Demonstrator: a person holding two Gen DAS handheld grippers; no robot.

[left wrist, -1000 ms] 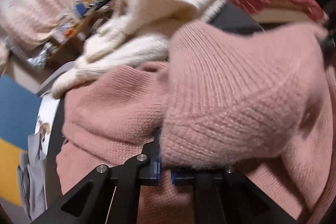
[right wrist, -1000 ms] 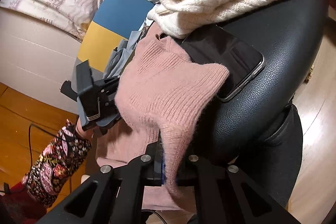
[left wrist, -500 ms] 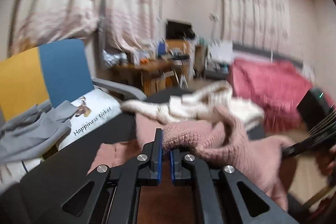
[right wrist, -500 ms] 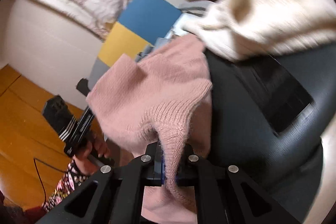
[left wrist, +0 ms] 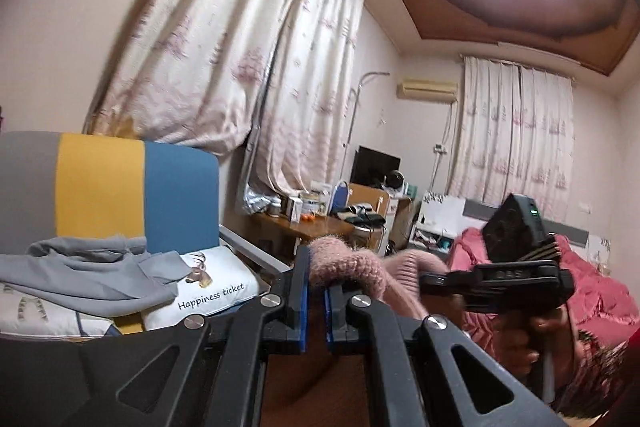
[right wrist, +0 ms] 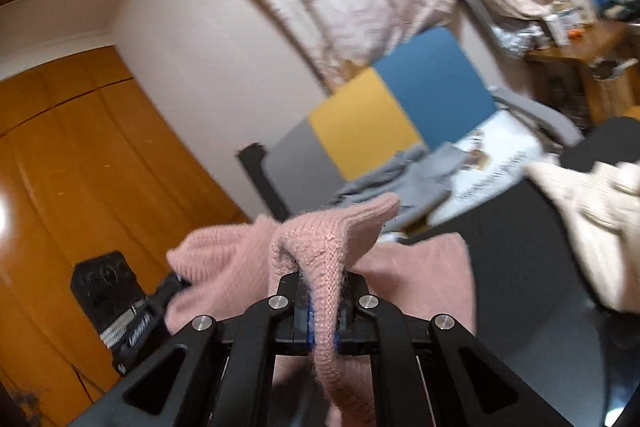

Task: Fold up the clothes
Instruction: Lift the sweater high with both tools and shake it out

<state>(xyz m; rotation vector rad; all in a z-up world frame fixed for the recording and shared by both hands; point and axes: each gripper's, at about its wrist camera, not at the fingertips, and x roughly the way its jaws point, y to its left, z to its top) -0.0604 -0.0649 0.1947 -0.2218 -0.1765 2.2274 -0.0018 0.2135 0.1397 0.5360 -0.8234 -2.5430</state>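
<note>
A pink knitted sweater (right wrist: 320,251) is held up in the air between both grippers. My left gripper (left wrist: 316,291) is shut on one bunched edge of the pink sweater (left wrist: 348,267). My right gripper (right wrist: 322,307) is shut on another edge, and the knit hangs down between its fingers. The right gripper's body (left wrist: 516,263) shows at the right of the left wrist view. The left gripper's body (right wrist: 116,303) shows at the lower left of the right wrist view. A cream sweater (right wrist: 600,203) lies on the black seat (right wrist: 532,267) at the right.
A blue, yellow and grey chair back (left wrist: 120,191) stands at the left with grey cloth (left wrist: 80,275) and a printed cushion (left wrist: 208,291) on it. A cluttered desk (left wrist: 320,223) and a red bedspread (left wrist: 600,291) lie beyond. Orange wardrobe doors (right wrist: 60,167) stand to the left.
Both grippers have lifted the pink sweater up off the black seat. The views have tilted from the seat up toward the room, the curtains and the ceiling.
</note>
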